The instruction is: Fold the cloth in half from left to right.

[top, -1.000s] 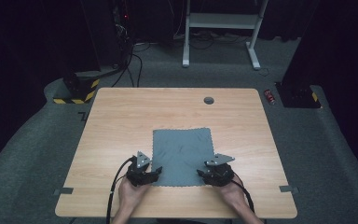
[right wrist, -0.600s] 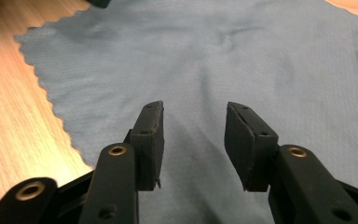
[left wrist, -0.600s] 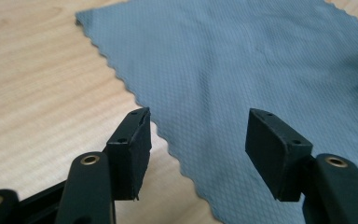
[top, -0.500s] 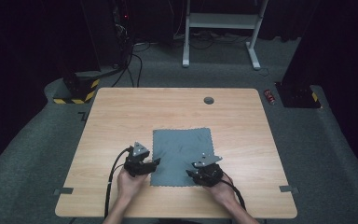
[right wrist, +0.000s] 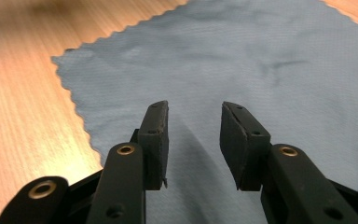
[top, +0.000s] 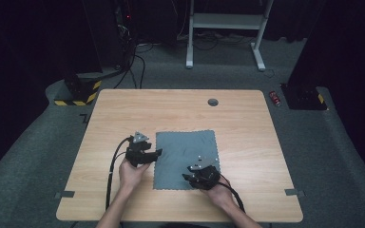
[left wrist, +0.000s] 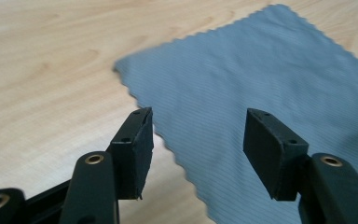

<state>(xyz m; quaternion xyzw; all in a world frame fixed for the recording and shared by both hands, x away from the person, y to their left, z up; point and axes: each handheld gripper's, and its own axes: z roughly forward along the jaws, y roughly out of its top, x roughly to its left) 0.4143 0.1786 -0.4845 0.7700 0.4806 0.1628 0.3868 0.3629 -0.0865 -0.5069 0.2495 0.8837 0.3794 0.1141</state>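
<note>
A grey cloth (top: 185, 159) lies flat and unfolded on the wooden desk (top: 123, 114), near its front edge. The left claw (top: 158, 153), jaws spread wide, hovers at the cloth's left edge, while the right claw (top: 186, 177) hangs released over its near right corner. Nothing looks gripped or folded yet; whether either claw touches the fabric is hard to make out.

cloth (top: 185, 156) on table (top: 123, 114) | left gripper (top: 157, 153) at its left edge | right gripper (top: 186, 177) on its near part

Around your counter (top: 123, 118)
You see a round hole (top: 213, 101) near its far edge and a red can (top: 275, 98) on the floor.
</note>
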